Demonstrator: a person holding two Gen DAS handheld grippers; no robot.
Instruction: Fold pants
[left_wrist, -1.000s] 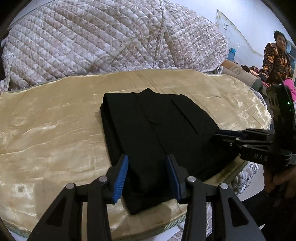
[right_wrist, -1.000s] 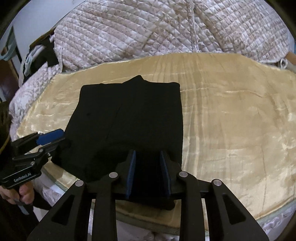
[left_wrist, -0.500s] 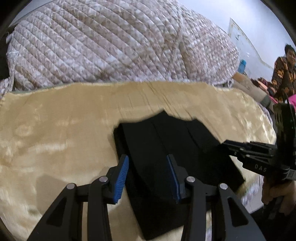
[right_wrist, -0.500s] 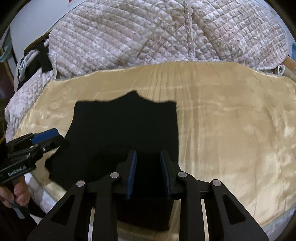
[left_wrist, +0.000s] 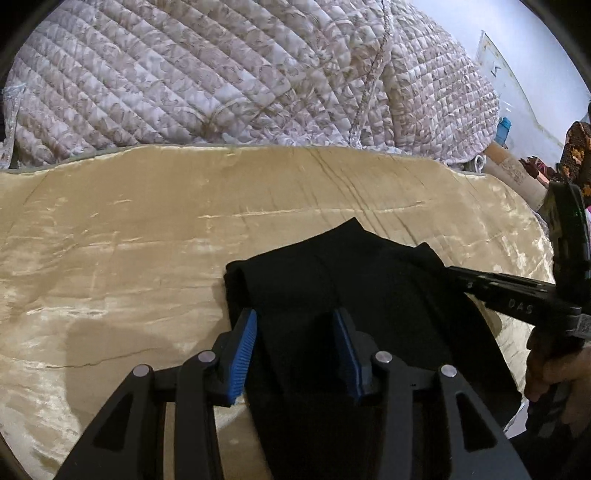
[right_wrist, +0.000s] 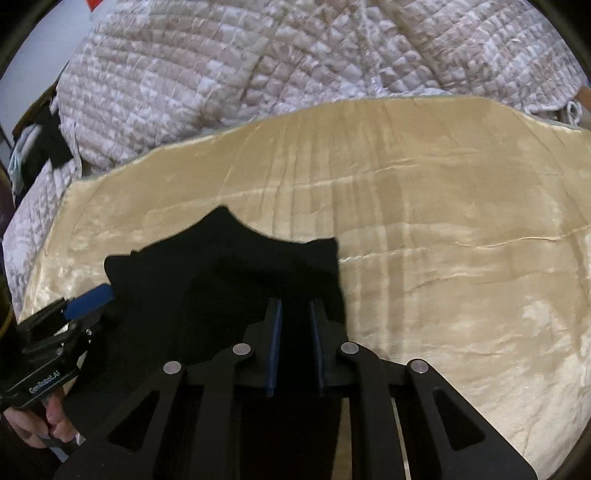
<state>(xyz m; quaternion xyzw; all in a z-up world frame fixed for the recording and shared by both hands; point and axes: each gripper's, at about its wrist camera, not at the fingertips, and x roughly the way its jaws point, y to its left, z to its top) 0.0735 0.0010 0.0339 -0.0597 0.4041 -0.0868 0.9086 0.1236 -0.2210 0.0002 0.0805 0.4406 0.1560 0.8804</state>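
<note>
Quilted bedding (left_wrist: 236, 74) behind a golden velvet bed cover (left_wrist: 110, 240), folded black pants (left_wrist: 332, 280) near its front edge, left tool (left_wrist: 293, 352) spread wide over them, right tool (right_wrist: 295, 347) narrower, grip unclear.

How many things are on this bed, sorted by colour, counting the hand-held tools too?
Black: 1, the folded pants
Black with blue pads: 2, the left gripper and the right gripper
Golden: 1, the blanket
Pale patterned: 1, the quilt
Total: 5
</note>
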